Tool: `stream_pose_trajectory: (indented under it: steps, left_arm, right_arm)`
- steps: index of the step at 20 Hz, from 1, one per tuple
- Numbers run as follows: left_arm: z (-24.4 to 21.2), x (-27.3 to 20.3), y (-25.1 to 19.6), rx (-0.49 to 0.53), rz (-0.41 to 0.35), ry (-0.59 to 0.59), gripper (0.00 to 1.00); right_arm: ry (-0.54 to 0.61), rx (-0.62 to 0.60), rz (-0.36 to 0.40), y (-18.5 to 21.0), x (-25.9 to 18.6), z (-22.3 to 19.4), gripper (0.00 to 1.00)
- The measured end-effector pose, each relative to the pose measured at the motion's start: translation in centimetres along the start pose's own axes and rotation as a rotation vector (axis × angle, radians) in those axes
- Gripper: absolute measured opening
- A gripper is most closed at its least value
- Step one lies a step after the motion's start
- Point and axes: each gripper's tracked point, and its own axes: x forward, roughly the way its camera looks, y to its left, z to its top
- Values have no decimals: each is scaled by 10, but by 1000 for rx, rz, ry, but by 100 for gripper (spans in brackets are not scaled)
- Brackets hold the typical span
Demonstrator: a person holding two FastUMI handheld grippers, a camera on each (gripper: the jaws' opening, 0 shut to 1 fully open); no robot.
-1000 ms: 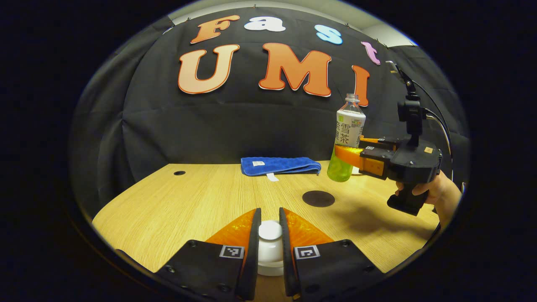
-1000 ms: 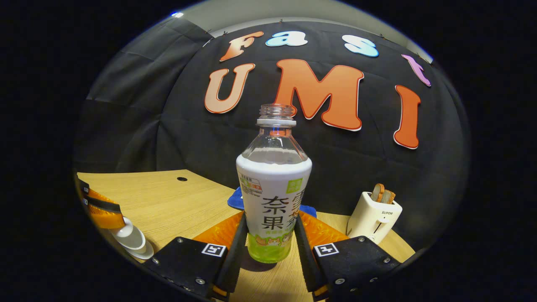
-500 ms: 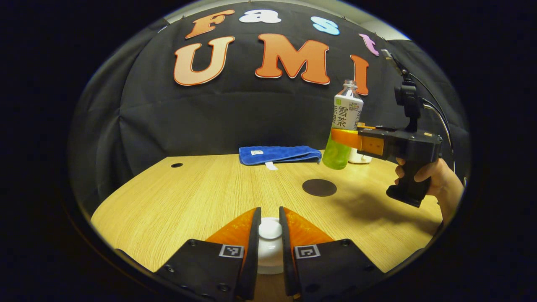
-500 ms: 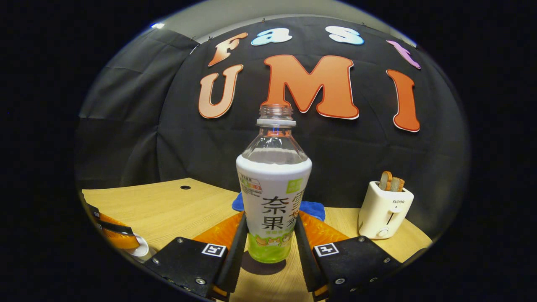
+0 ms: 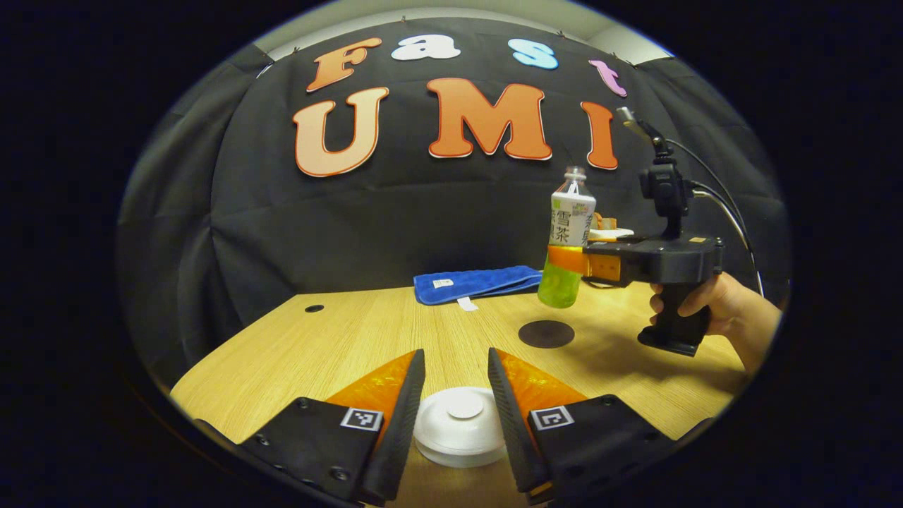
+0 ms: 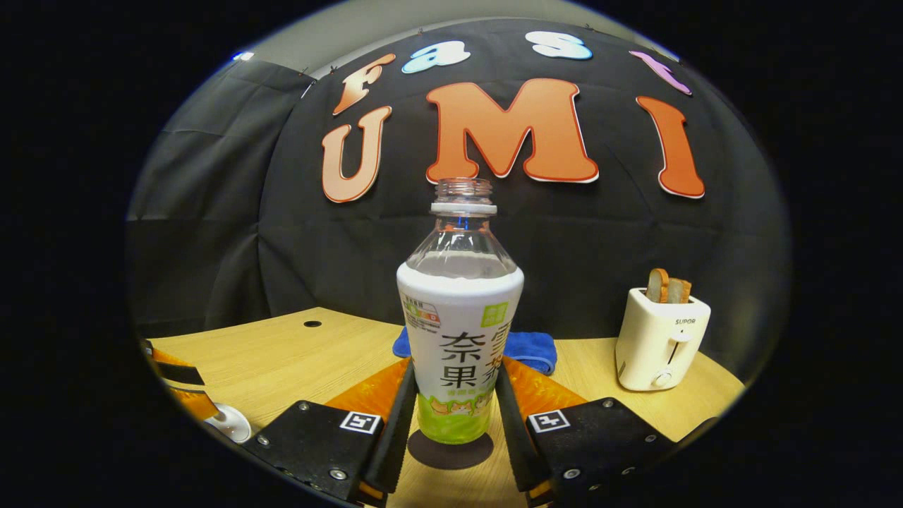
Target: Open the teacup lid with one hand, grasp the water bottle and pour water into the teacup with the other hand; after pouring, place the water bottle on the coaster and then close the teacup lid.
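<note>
The white teacup lid (image 5: pixel 460 423) sits flat on the teacup, low between the fingers of my left gripper (image 5: pixel 456 353), which stands open with neither finger touching the lid's knob. My right gripper (image 6: pixel 453 363) is shut on the capless water bottle (image 6: pixel 460 331), upright with green drink in its base. In the left gripper view the bottle (image 5: pixel 566 243) hangs a little above the table, just behind the dark round coaster (image 5: pixel 546 334). From the right gripper view the coaster (image 6: pixel 451 449) lies under the bottle's base, and the teacup (image 6: pixel 229 423) shows at far left.
A folded blue towel (image 5: pixel 476 282) lies at the table's back edge. A white toaster (image 6: pixel 659 339) holding bread slices stands at the back right. A small dark hole (image 5: pixel 314 308) marks the tabletop at back left. A hand (image 5: pixel 712 314) holds the right gripper's handle.
My left gripper has opened, letting go of the lid's knob, and now sits higher over the lid. The right gripper has carried the bottle over towards the coaster.
</note>
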Motion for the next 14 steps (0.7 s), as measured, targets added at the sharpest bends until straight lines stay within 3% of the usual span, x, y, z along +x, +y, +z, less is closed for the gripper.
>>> stream_pose_trajectory:
  steps: [3, 8, 10, 11, 12, 14]
  left_arm:
    - [8, -6, 8, 0, 26, -35, 70]
    - [6, -9, 23, -24, 59, -32, 67]
    - [2, -8, 27, -40, 65, -22, 71]
    - [1, -9, 29, -47, 67, -20, 67]
    - [0, -9, 30, -51, 70, -19, 71]
    - [-1, -9, 33, -53, 76, -16, 67]
  right_arm:
    - [51, 8, 4, 3, 14, -19, 61]
    - [136, -26, -13, 6, 23, -46, 61]
    - [168, -54, -36, 3, 24, -55, 61]
    - [188, -52, -41, 1, 25, -59, 61]
    - [205, -46, -45, -1, 25, -63, 61]
    - [205, -17, -50, -2, 26, -62, 62]
